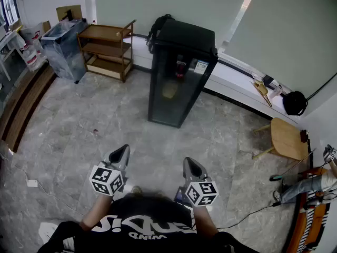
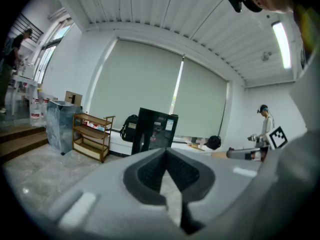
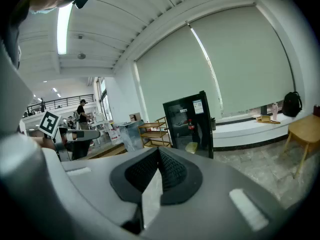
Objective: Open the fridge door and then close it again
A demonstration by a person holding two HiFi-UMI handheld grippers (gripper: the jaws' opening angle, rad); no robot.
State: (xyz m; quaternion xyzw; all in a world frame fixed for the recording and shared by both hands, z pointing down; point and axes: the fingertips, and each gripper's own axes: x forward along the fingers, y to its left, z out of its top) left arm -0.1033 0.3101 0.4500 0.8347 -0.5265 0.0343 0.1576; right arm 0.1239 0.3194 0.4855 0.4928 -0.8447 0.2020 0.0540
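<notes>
The fridge [image 1: 176,88] was seen standing well ahead of both grippers, apart from them, with its glass door shut and a red bottle [image 3: 190,126] kept inside. The left gripper [image 1: 122,151] and the right gripper [image 1: 190,162] were held side by side above the floor [image 1: 131,130], pointed toward the fridge. The jaws of each were closed together, with nothing gripped between them. A wooden shelf [image 1: 108,49] was placed far ahead to the left of the left gripper, and a stool [image 1: 287,138] to the right of the right one.
</notes>
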